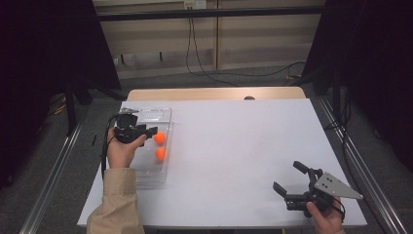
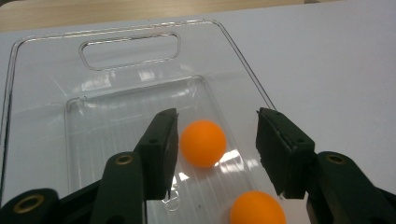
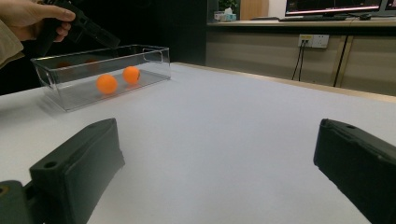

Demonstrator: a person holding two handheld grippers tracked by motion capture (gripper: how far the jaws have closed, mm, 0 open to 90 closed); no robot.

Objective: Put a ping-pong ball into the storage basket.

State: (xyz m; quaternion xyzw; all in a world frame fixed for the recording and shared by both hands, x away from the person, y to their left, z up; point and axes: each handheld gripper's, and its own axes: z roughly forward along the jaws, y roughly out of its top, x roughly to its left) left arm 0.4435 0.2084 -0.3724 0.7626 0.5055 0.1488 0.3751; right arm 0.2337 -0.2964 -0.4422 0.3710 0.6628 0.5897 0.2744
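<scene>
At the near right corner of the white surface [image 1: 234,146], the right gripper [image 1: 291,179] rests with jaws spread, nothing between them. Farther off at the left, the left gripper [image 1: 152,130] hangs over the clear bin [image 1: 163,114], jaws apart, above two orange balls [image 1: 159,137] lying inside, not touching either.

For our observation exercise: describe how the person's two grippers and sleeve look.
Both grippers, left gripper and right gripper, are black with blocky fingers. The right one carries a grey three-cornered plate dotted with small holes. A black cable trails from the left. The sleeve is beige.
</scene>
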